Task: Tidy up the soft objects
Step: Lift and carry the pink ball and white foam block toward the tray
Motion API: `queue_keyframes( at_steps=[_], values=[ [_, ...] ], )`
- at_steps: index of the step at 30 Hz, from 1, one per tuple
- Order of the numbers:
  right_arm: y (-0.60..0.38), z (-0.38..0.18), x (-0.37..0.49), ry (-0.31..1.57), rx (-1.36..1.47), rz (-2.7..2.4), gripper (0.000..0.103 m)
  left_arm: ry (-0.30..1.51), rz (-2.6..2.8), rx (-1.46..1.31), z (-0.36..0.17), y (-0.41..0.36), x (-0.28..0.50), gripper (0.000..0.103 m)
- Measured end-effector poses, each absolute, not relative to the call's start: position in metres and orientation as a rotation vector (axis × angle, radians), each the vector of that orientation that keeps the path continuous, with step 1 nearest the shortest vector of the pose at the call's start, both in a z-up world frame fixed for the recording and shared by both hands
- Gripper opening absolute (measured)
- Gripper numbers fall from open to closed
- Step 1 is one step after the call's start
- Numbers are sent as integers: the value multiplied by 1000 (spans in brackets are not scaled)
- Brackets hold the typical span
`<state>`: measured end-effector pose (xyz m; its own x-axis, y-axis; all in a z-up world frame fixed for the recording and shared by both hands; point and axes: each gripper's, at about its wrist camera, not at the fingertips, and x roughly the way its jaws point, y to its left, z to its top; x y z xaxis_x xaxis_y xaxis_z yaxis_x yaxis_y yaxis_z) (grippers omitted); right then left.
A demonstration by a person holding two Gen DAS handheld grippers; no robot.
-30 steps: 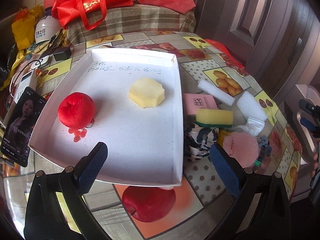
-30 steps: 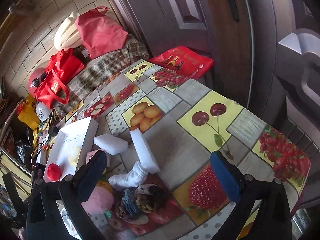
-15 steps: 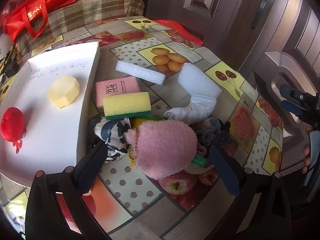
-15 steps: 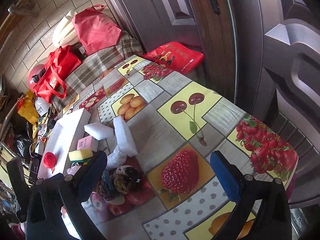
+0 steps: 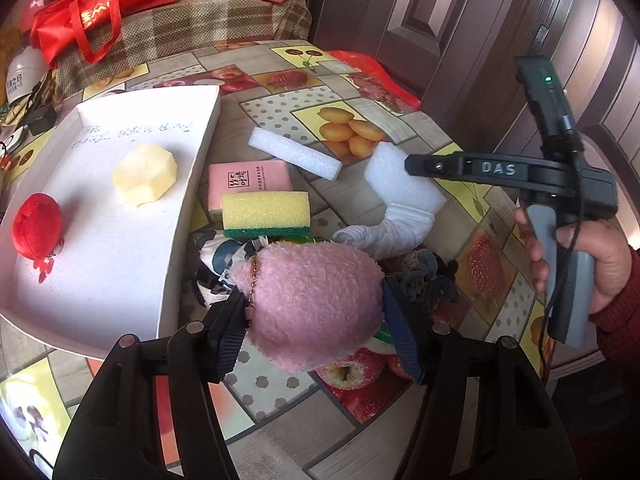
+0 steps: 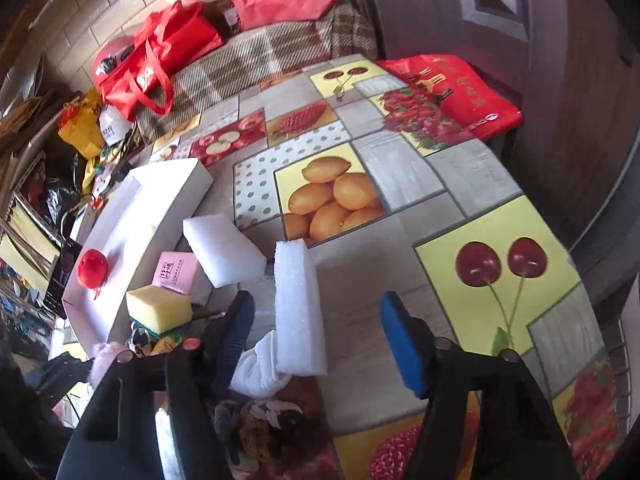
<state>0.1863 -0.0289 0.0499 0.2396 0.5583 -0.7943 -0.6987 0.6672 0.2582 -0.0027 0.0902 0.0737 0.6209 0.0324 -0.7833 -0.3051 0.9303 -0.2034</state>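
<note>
A pink plush toy [image 5: 316, 312] sits between the fingers of my left gripper [image 5: 314, 332]. The jaws are closing and both pads touch its sides. My right gripper [image 6: 320, 336] points down over a white foam block [image 6: 300, 304]. Its jaws are closing too, with the block between them and a gap on each side. The white tray [image 5: 192, 184] at left holds a red plush apple [image 5: 36, 228] and a pale yellow sponge piece [image 5: 144, 176].
Beside the tray lie a yellow-green sponge [image 5: 266, 214], a pink tissue pack [image 5: 248, 176], a white foam stick [image 5: 294, 152], a white sock [image 5: 400, 228], a patterned cloth [image 5: 216, 256] and grey hair ties [image 5: 428, 276]. Red bags [image 5: 100, 4] sit behind the table.
My left gripper moved right from the tray to the pile and narrowed around the pink plush. My right gripper swung down over the foam block and its jaws narrowed.
</note>
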Motion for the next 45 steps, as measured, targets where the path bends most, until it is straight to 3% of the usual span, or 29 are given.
queue_keyframes(
  at_steps=[4,9,16,26,34,45],
  values=[
    [-12,31,186,1055,-239,881,20,849,225,-329,86,88,-12,63],
    [-33,54,183,975,-179,861,19,760,264,-328,110,90,-28,63],
    [-80,149,147,717,-15,894,19,574,348,-341,169,103,-72,63],
    [-108,264,80,390,150,1032,19,233,633,-285,290,140,-207,64],
    [-94,279,63,351,192,1124,19,110,843,-276,323,161,-295,64],
    [-81,287,42,332,190,1179,19,94,870,-267,323,163,-325,64]
  ],
)
